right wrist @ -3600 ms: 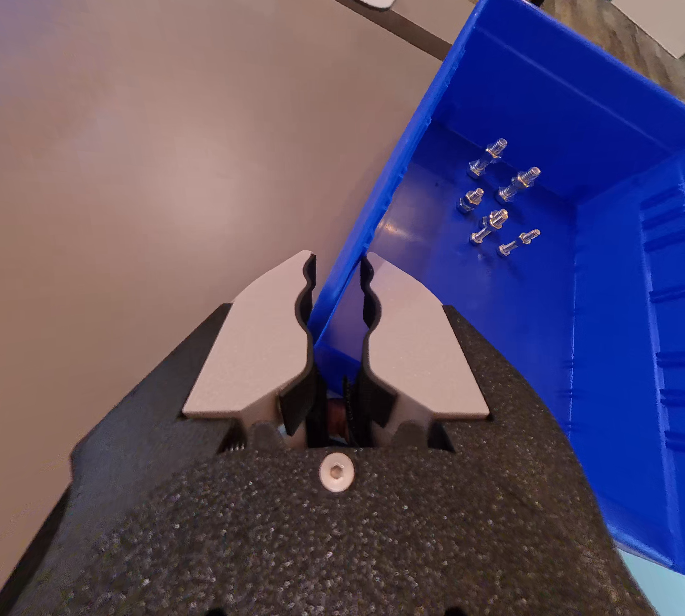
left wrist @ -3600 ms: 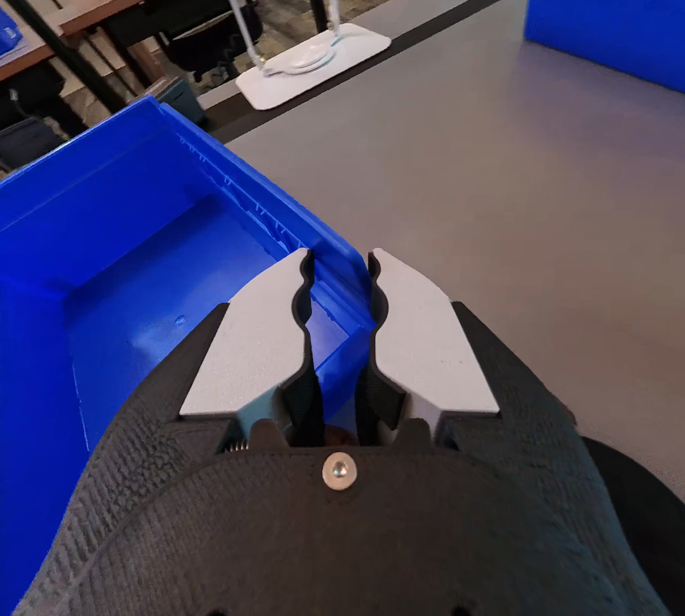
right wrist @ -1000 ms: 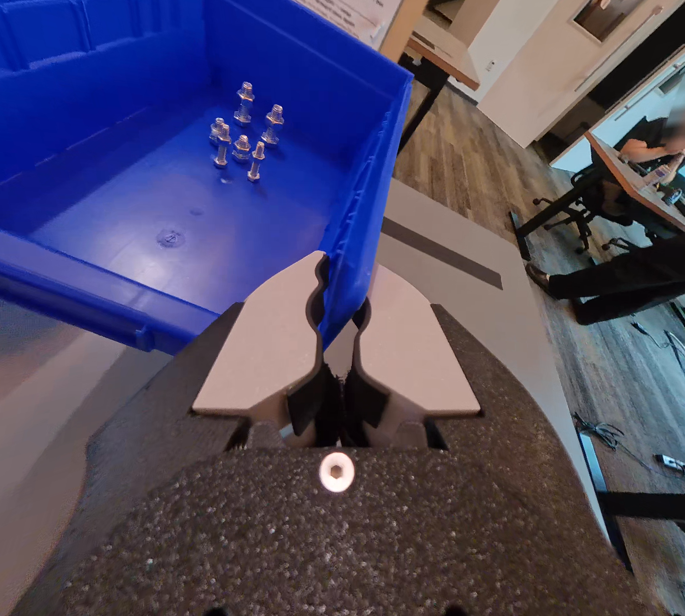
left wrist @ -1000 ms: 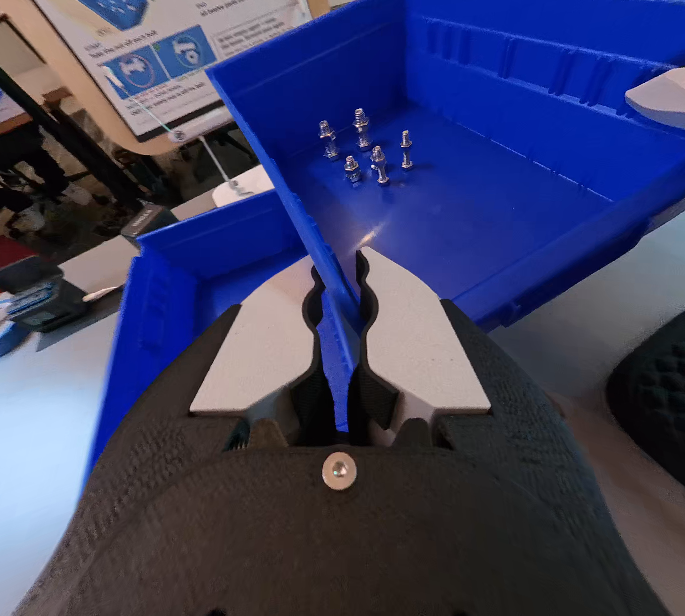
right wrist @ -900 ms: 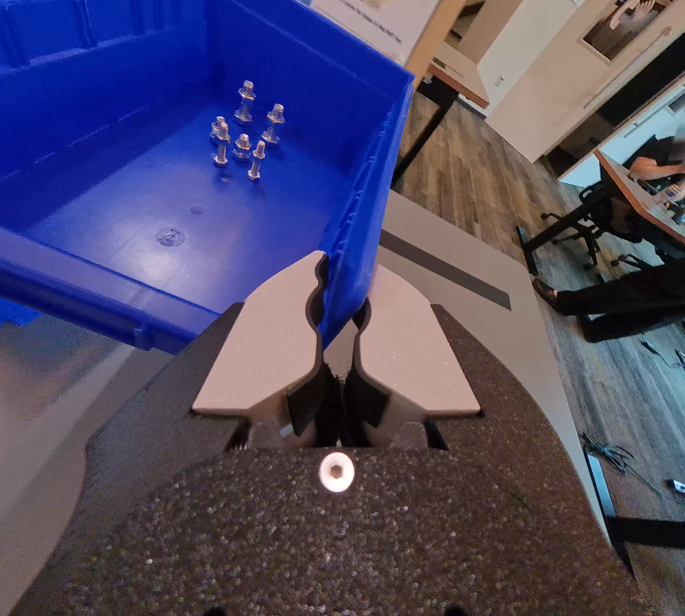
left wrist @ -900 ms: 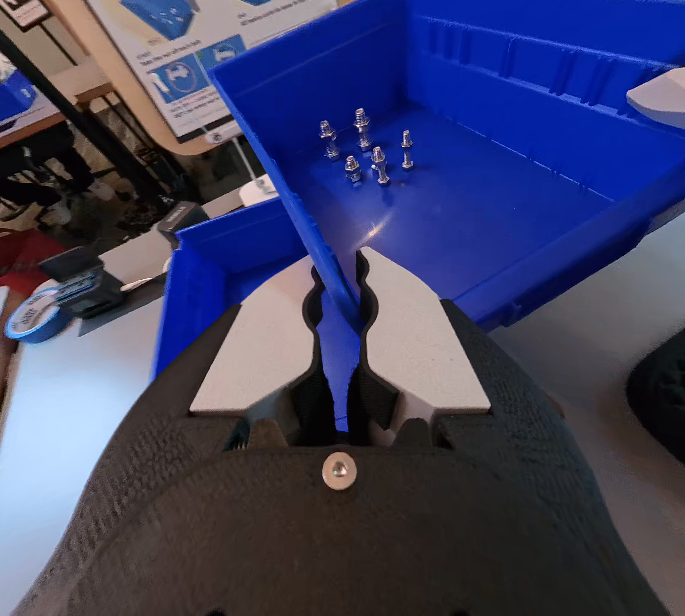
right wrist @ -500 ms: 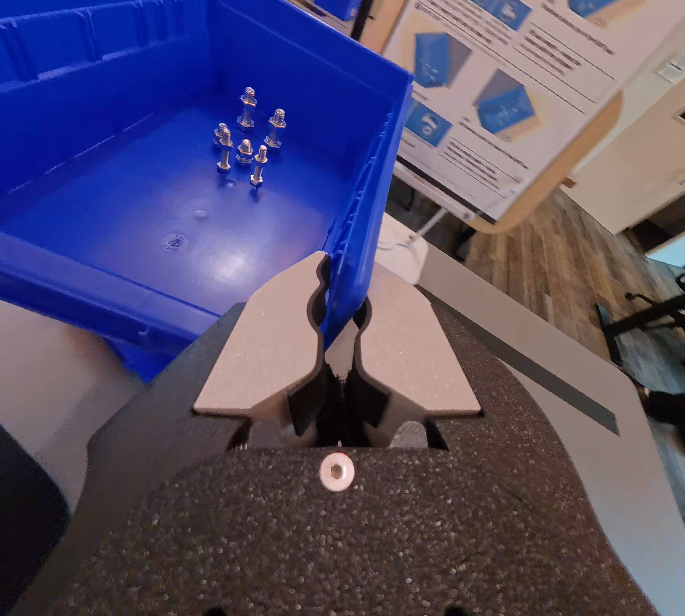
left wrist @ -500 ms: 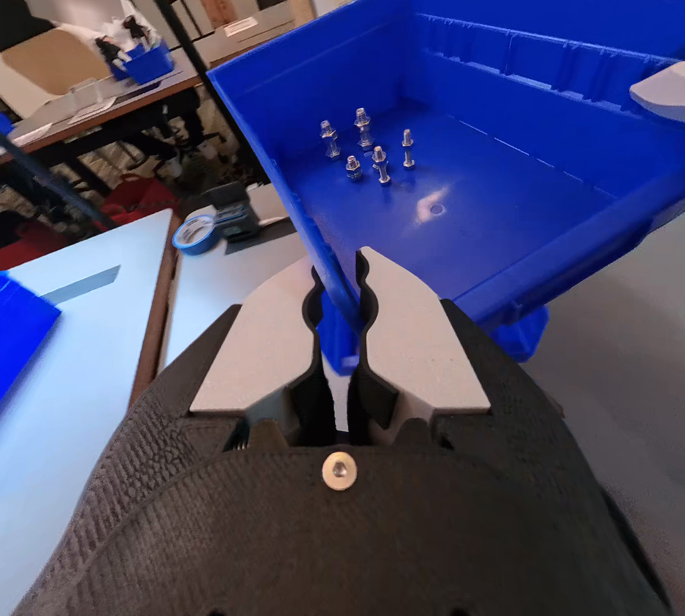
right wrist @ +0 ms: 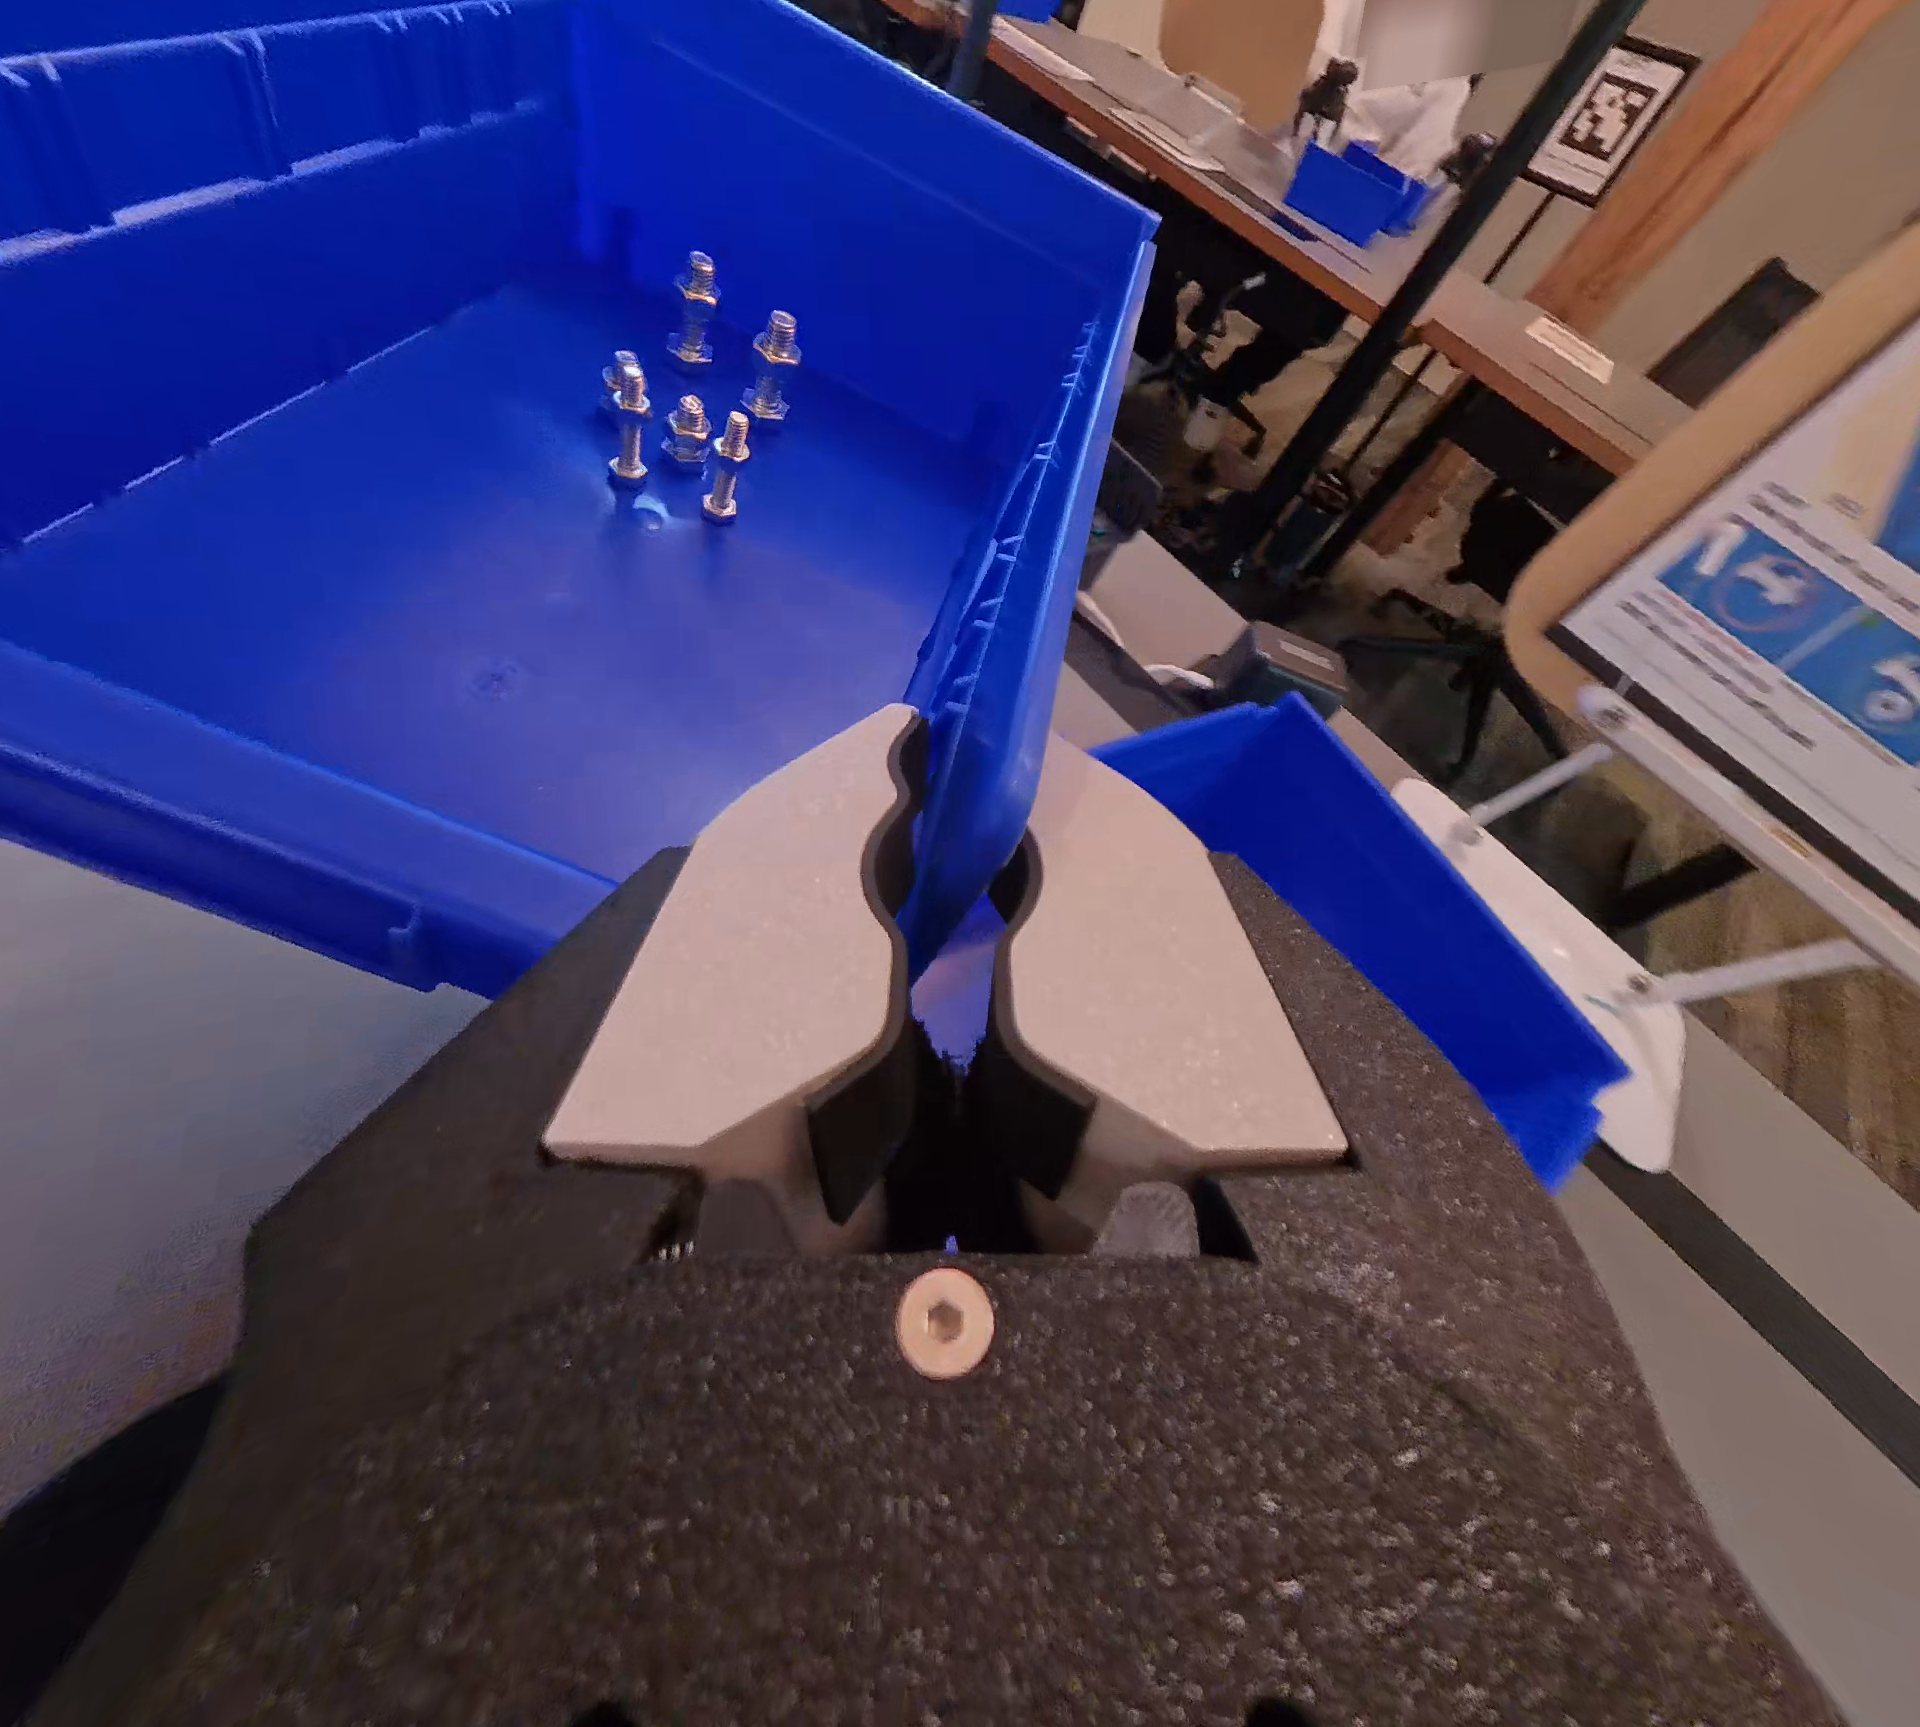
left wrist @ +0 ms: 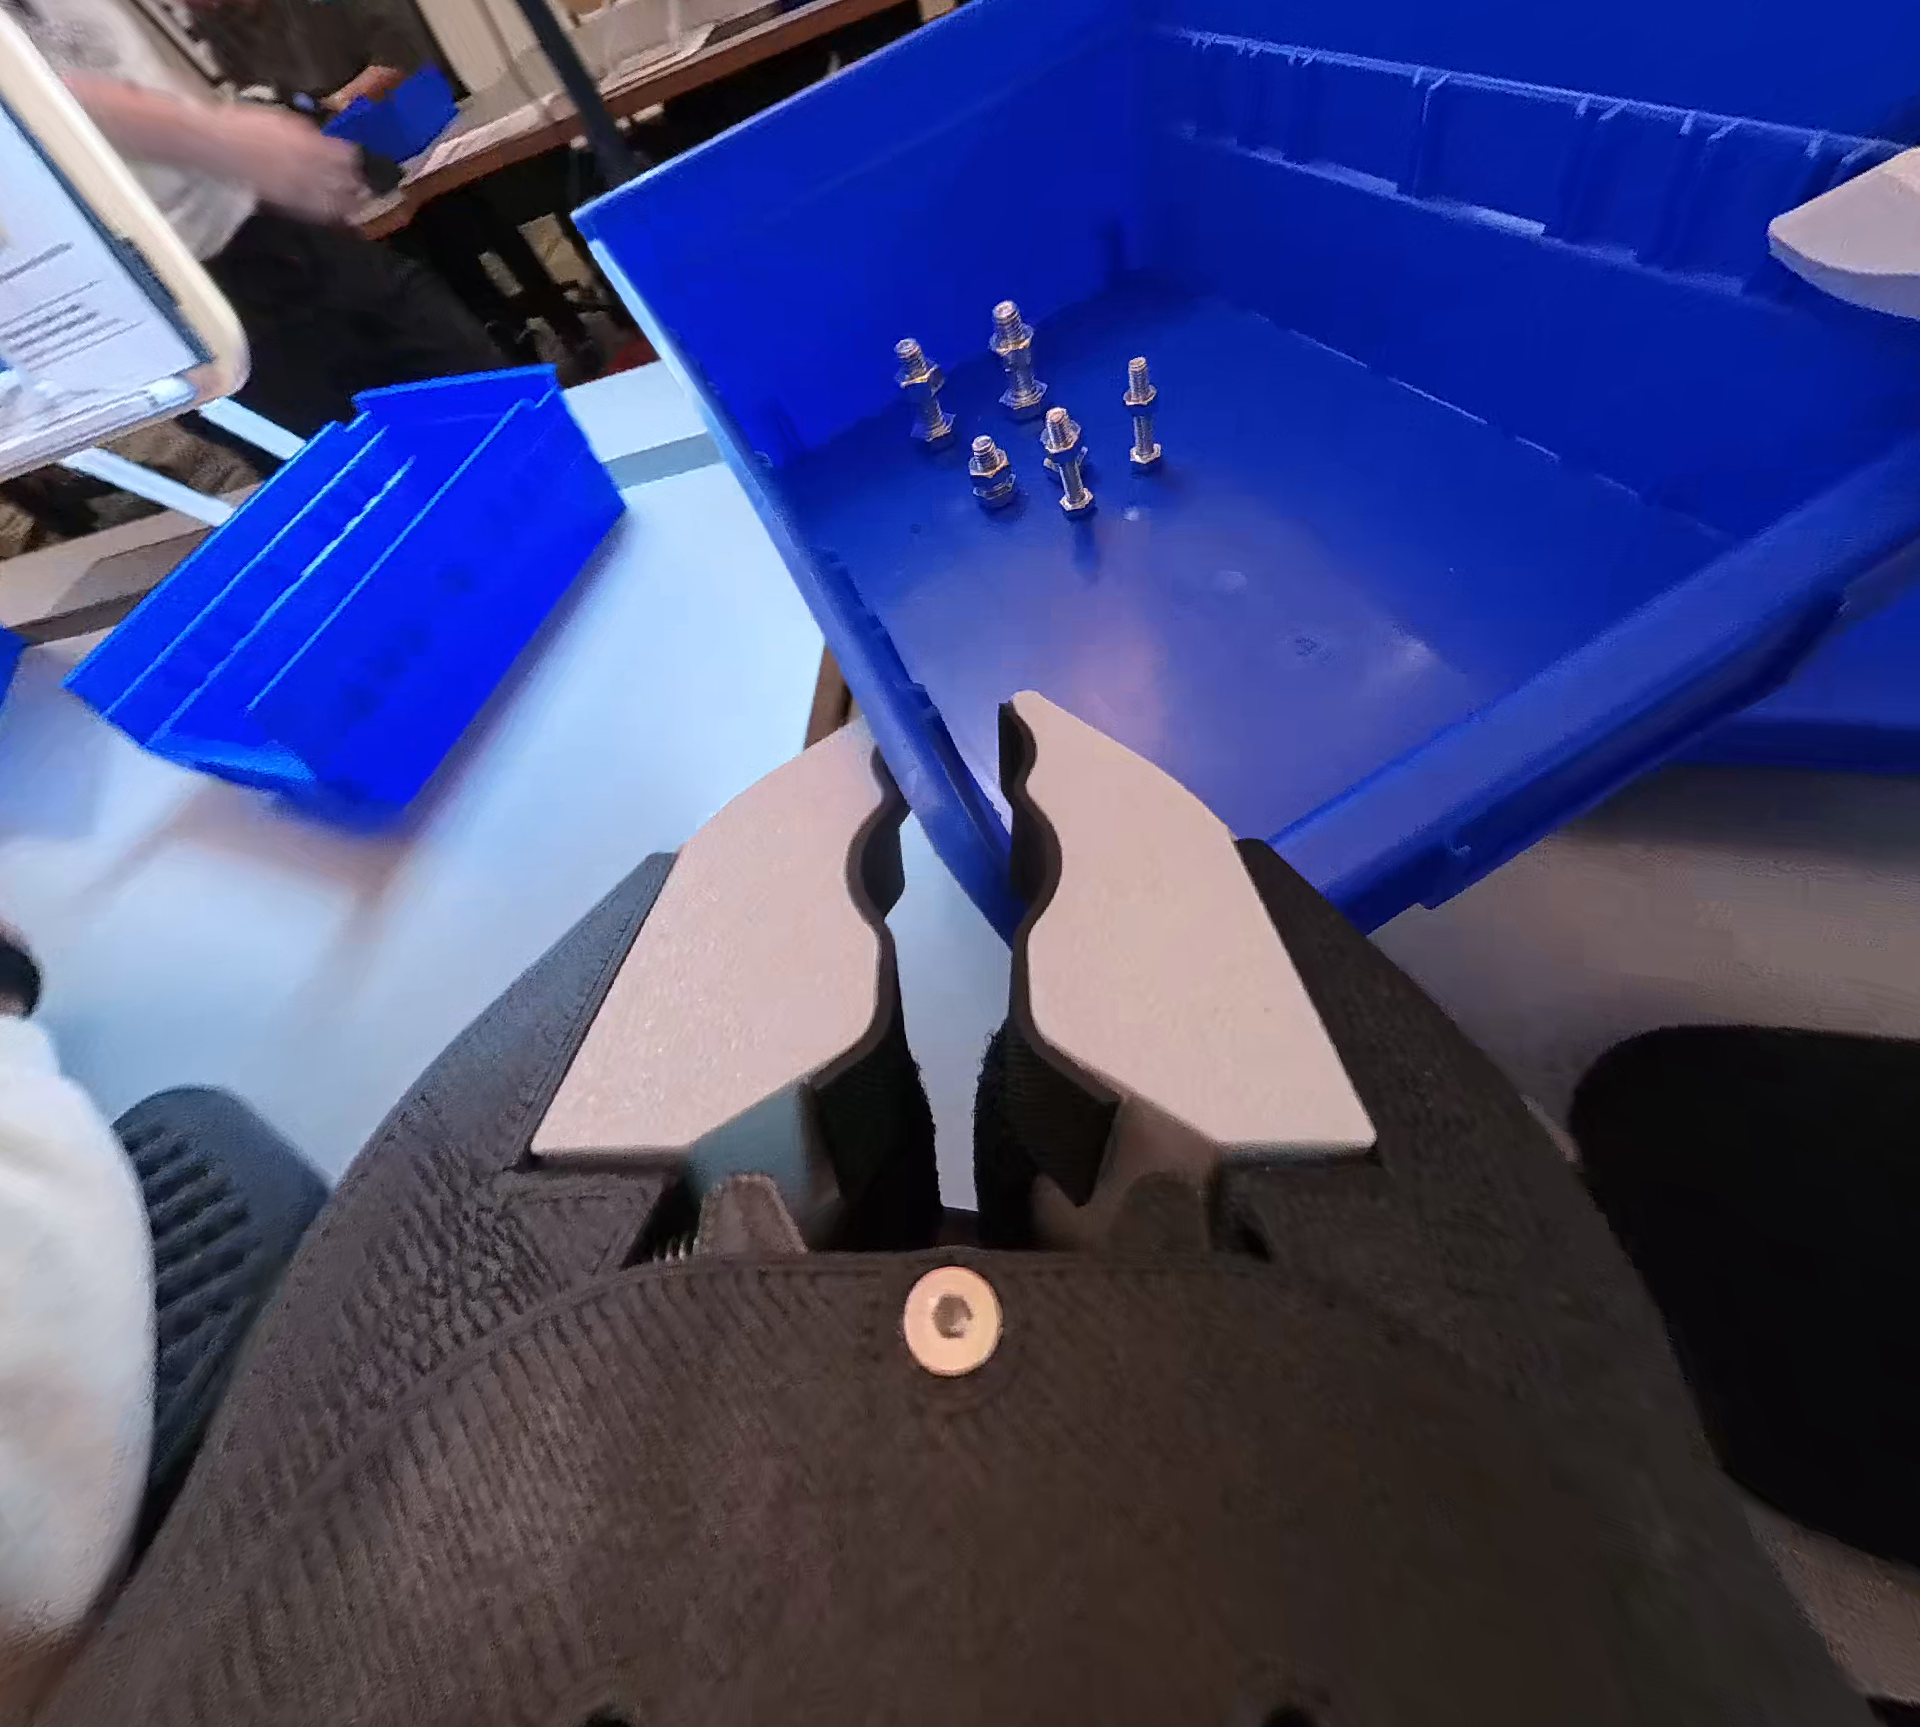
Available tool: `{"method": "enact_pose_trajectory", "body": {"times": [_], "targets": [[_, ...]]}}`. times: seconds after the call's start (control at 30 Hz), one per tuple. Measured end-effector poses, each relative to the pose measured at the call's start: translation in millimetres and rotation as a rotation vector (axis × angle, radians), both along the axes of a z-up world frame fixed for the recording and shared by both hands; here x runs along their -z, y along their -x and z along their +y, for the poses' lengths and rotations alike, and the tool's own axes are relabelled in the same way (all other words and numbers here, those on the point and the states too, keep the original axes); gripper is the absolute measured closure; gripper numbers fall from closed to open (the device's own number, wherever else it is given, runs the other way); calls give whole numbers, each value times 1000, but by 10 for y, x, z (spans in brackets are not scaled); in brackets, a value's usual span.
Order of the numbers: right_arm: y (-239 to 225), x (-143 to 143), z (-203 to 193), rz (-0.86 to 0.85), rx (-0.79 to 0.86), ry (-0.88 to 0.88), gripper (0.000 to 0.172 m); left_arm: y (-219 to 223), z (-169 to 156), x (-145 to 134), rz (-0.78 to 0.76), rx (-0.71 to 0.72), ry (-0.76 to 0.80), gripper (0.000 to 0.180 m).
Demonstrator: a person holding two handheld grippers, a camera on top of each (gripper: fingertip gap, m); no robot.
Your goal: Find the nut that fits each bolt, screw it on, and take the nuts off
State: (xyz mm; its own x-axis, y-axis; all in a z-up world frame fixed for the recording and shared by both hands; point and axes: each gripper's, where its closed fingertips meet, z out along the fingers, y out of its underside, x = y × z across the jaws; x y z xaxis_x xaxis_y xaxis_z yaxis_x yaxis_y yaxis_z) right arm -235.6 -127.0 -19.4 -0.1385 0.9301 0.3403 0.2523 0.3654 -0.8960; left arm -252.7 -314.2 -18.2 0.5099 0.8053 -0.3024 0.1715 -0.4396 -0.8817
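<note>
Standing head-down on the floor of a large blue plastic bin (left wrist: 1558,150), near its far corner: five small silver bolts with nuts threaded on (left wrist: 1023,415), clustered close together, long axes roughly square to the bin floor, threaded ends pointing up and away from it. Same cluster visible from the opposite side (right wrist: 691,389), well apart from both grippers. Nuts already seated partway along the shanks, so removal judged to be the step still ahead. Bin held clear of the grey table (left wrist: 582,794) and tilted, near lip lower than far wall, presumably for carrying or repositioning rather than for work on the hardware. Left gripper (left wrist: 945,742) nearly closed, straddling the bin's left side wall close to the front corner; right grey finger (left wrist: 1132,929) against the inner face of the wall, left finger outside it. Right gripper (right wrist: 971,804) clamped narrowly on the opposite side wall, ribbed rim wedged between both pads. Opposed grips on the two walls judged to keep the load level enough that the bolts remain upright; excess tilt likely to topple or roll them. Second, empty-looking blue bin (left wrist: 343,576) lying further off on the table, another blue bin edge (right wrist: 1403,908) just beyond the right gripper.
</note>
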Motion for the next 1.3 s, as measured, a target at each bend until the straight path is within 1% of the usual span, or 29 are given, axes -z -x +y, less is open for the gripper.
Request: {"method": "enact_pose_trajectory", "body": {"times": [0.1, 0.2, 0.33, 0.43, 0.67, 0.77, 0.97, 1.1, 1.3], "targets": [[50, 146, -264, 8, -36, -3, 162, -8, -266, 110, 4, -32, 12, 165], [59, 316, -459, 15, -56, -18, 162, -25, -463, 259, 7, -51, 24, 165], [33, 593, -636, 7, -74, -76, 161, -57, -647, 501, -5, -67, 31, 166], [-1, 791, -711, 0, -82, -112, 160, -80, -719, 694, -21, -70, 13, 166], [-101, 1122, -692, -19, -71, -161, 160, -139, -698, 1110, -44, -53, -27, 166], [-135, 1189, -658, -2, -61, -193, 159, -159, -668, 1168, -18, -44, -40, 166], [-285, 1179, -586, 13, -41, -251, 159, -229, -586, 1254, -28, -6, -65, 166], [-353, 1265, -500, -4, -31, -249, 159, -251, -491, 1340, -47, 17, -64, 167], [-319, 1363, -388, -19, -17, -241, 159, -214, -391, 1417, -48, 30, -54, 166]]}}
